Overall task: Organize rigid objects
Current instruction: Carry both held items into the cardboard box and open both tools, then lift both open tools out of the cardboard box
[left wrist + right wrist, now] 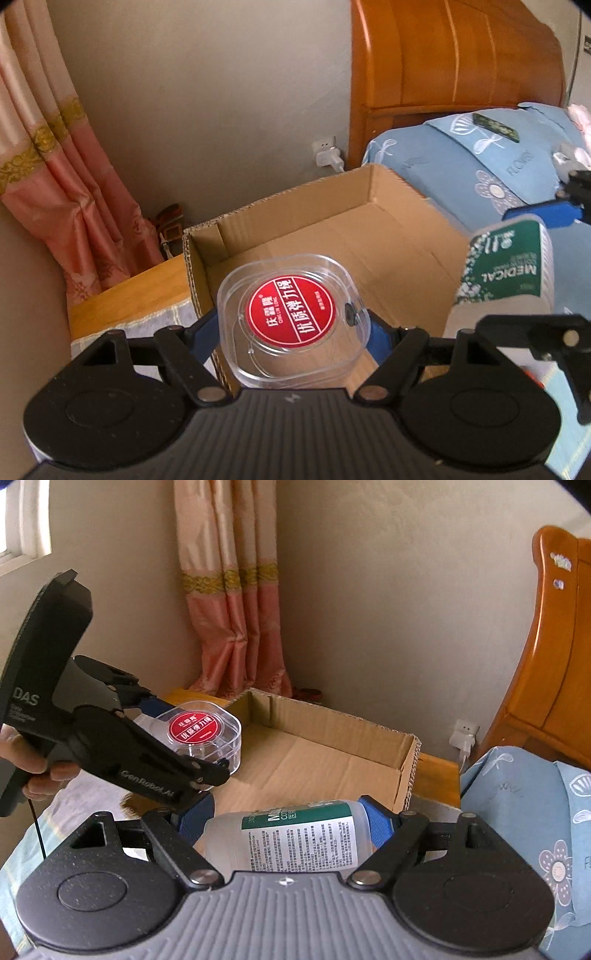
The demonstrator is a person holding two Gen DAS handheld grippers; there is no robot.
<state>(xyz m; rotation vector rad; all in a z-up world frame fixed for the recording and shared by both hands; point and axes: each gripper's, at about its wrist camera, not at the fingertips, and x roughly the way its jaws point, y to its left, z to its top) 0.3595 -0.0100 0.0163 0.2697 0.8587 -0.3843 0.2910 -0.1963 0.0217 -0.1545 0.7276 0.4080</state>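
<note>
Left claw [295, 325] clamped on clear plastic case [291, 325] with red round label, held above near-left corner of cardboard box [369, 195]. Right claw [286, 827] clamped on white bottle [291, 834] with green label, bottle lying sideways between blue pads, above box near edge. Box interior bare cardboard. Blue bedding [480, 158] just beside box.

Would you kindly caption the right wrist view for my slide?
Right gripper holds a medical bottle sideways before an open cardboard box; left gripper carries a clear case.
</note>
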